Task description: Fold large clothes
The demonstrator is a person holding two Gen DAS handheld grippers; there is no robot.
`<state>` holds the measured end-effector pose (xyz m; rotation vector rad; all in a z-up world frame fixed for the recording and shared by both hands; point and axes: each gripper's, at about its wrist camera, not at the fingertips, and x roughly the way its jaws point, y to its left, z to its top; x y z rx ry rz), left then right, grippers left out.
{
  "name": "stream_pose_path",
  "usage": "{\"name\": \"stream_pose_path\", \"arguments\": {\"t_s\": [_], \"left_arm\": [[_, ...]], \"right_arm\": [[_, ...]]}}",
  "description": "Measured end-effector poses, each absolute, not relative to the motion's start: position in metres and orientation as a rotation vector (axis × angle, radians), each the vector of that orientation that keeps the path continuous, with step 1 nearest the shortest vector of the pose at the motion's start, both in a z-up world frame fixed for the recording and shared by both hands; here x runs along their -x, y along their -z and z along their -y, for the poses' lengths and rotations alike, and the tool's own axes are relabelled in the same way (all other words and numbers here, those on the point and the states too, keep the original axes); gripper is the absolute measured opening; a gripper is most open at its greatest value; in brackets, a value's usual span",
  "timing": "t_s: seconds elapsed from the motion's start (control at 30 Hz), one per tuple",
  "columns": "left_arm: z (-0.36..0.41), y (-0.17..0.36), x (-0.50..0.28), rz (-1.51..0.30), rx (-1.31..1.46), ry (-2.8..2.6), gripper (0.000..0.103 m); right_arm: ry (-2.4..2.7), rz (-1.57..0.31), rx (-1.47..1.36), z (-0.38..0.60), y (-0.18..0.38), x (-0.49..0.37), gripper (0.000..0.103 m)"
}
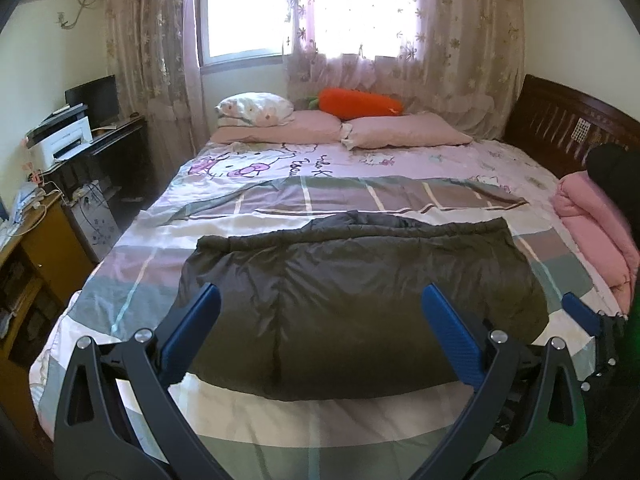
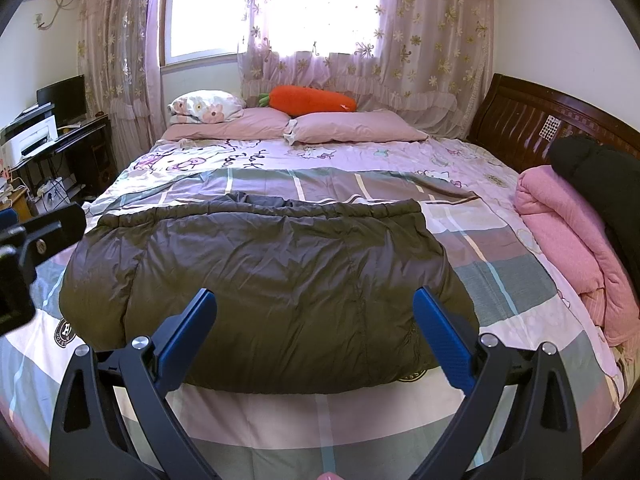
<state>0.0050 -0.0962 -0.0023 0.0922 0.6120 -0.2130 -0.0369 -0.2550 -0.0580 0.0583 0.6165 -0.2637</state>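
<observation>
A large dark olive puffy jacket (image 1: 360,300) lies folded into a wide block on the checked bedspread (image 1: 132,300); it also shows in the right wrist view (image 2: 272,292). My left gripper (image 1: 320,300) is open and empty, its blue fingers (image 1: 196,332) spread above the jacket's near edge. My right gripper (image 2: 314,304) is open and empty too, held above the jacket's near edge. The right gripper's blue finger (image 1: 580,312) shows at the right of the left wrist view. Part of the left gripper's body (image 2: 24,256) shows at the left edge of the right wrist view.
Pink pillows (image 1: 316,128) and an orange carrot plush (image 1: 360,102) lie at the far side of the bed. A folded pink quilt (image 2: 576,236) and a dark bundle (image 2: 600,168) sit on the right by the wooden headboard (image 2: 528,120). A desk with a printer (image 1: 64,140) stands left.
</observation>
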Motion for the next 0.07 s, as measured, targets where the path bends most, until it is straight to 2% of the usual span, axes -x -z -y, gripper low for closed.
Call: {"name": "stream_pose_path", "arguments": {"t_s": [0.07], "left_arm": [[0.0947,0.0023,-0.0052,-0.615,-0.083,0.215,0.101]], "right_arm": [[0.260,-0.618,-0.055,0.2533,0.0583,0.0366,0.099]]}}
